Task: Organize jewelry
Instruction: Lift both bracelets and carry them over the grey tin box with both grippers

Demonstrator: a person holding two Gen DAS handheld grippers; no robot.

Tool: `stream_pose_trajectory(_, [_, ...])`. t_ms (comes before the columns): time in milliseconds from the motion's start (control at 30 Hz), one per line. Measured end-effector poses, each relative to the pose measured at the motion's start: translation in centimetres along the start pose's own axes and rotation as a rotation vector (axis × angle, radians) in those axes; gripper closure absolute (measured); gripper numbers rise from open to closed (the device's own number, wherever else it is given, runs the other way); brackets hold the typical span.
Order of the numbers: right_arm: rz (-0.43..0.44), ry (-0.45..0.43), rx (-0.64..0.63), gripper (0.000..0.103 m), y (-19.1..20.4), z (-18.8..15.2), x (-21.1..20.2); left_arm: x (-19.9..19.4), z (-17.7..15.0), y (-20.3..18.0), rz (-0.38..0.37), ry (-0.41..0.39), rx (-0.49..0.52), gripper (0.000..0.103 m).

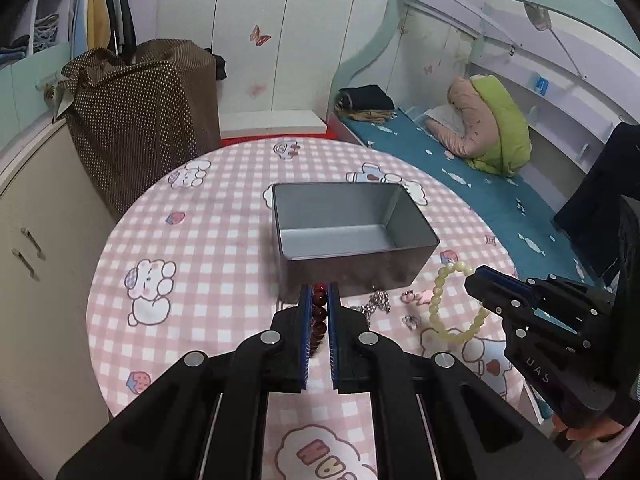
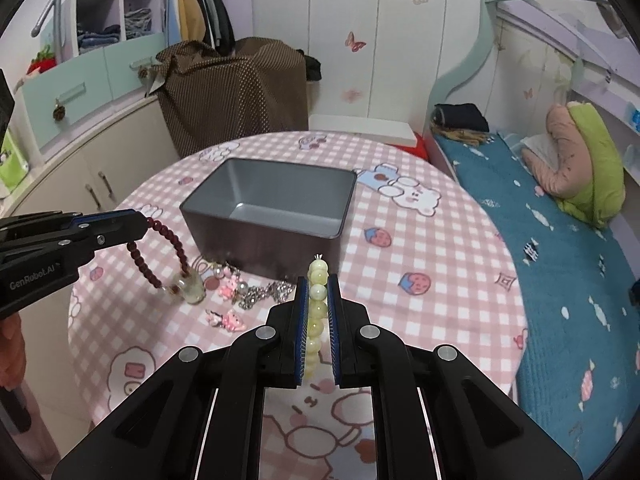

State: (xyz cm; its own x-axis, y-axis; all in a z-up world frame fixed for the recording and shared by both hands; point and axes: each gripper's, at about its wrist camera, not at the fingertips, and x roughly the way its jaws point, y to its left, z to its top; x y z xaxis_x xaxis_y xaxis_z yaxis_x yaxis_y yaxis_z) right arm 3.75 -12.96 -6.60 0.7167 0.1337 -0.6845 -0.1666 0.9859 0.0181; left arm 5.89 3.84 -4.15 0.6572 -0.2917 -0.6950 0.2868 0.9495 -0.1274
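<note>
Jewelry: two bead bracelets are lifted off the table, the rest lies loose beside the tin.
Left gripper (image 1: 319, 300): clamped on the dark red bracelet (image 2: 160, 248), which dangles.
Right gripper (image 2: 319, 286): clamped on the pale yellow bracelet (image 1: 448, 304).
Table (image 2: 440, 248): silver chain (image 2: 264, 294) and pink charms (image 2: 228, 318) near the tin's front wall.
Tin (image 2: 272, 204): open, grey, farther back.

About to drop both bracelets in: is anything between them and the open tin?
Nothing visible. The tin is open and empty; the dark red bracelet and the pale yellow bracelet hang clear beside it; loose jewelry lies lower, on the table.
</note>
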Motion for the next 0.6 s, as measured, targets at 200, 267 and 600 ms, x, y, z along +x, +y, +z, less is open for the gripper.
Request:
stream_pose_trajectory(200, [-0.013, -0.032, 0.000, 0.093, -0.3, 0.7, -0.8, 0.2, 0.6, 0.0, 0.014, -0.004, -0.009, 0.097])
stream_pose_trajectory(267, [-0.014, -0.045, 0.004, 0.093, -0.5, 1.0, -1.1, 0.1, 0.9, 0.0, 0.016, -0.009, -0.012, 0.097])
stream_pose_trajectory(600, [-0.021, -0.108, 0.009, 0.093, -1.3, 3.6, -1.6, -1.0, 3.7, -0.2, 0.024, -0.075, 0.005, 0.097])
